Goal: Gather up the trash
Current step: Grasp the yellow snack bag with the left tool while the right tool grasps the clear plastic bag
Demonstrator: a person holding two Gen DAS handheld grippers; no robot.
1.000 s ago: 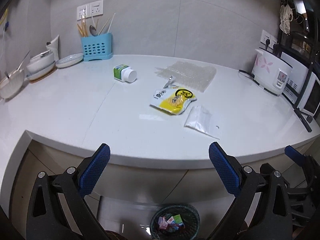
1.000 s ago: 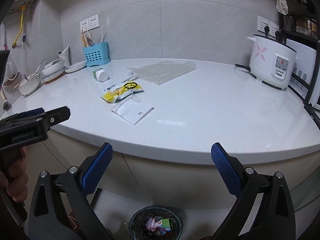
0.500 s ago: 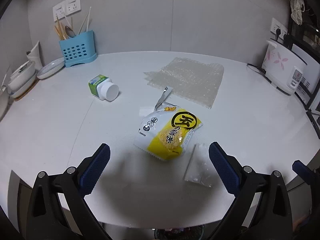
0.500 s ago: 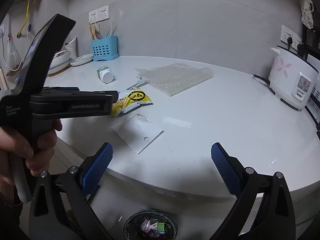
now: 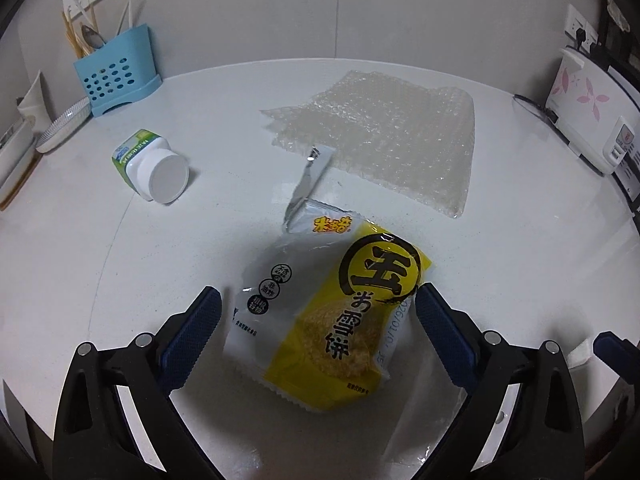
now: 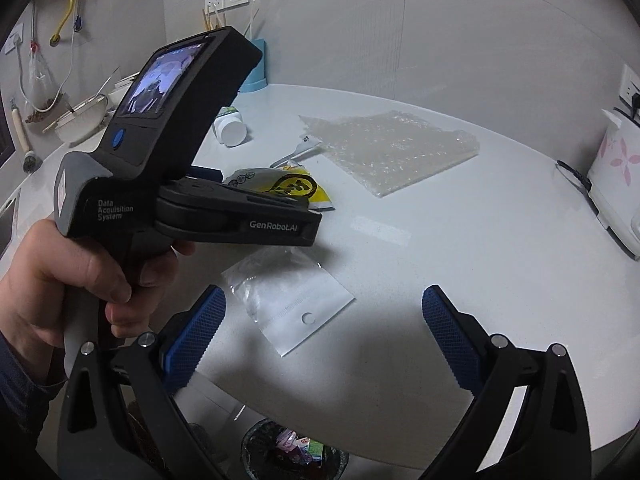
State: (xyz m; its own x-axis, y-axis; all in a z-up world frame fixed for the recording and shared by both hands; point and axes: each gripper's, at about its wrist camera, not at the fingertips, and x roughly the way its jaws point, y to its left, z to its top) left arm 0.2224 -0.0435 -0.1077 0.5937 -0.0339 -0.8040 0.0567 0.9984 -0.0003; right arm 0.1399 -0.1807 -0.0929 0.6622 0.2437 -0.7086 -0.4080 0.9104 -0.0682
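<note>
My left gripper (image 5: 316,312) had its jaws wide apart, one on each side of the yellow snack packet (image 5: 332,312), which lay flat on the white counter (image 5: 100,240) at 6 o'clock in the left wrist view. The pads were not touching it yet. I judged this packet to be light, soft and a little slippery, because the film was shiny. It seemed to have something crisp inside, so a hard squeeze could break it. The best hold, I thought, was across the puffed middle, or on the flat sealed edge.

My right gripper (image 6: 324,320) was also spread open and held nothing. It hovered over the clear plastic bag (image 6: 292,304), a thin and limp thing at 6 o'clock in the right wrist view. Below the counter edge I saw the trash bin (image 6: 296,450).

Farther away, at 12 o'clock, was a torn strip of foil wrapper (image 5: 308,176), and behind it the bubble wrap sheet (image 5: 384,136), large, springy and very light. At 10 o'clock the small bottle (image 5: 154,166) lay on its side; it looked rigid and could roll.

I counted one packet, one clear bag, one strip, one bubble wrap sheet, one bottle and one bin.
</note>
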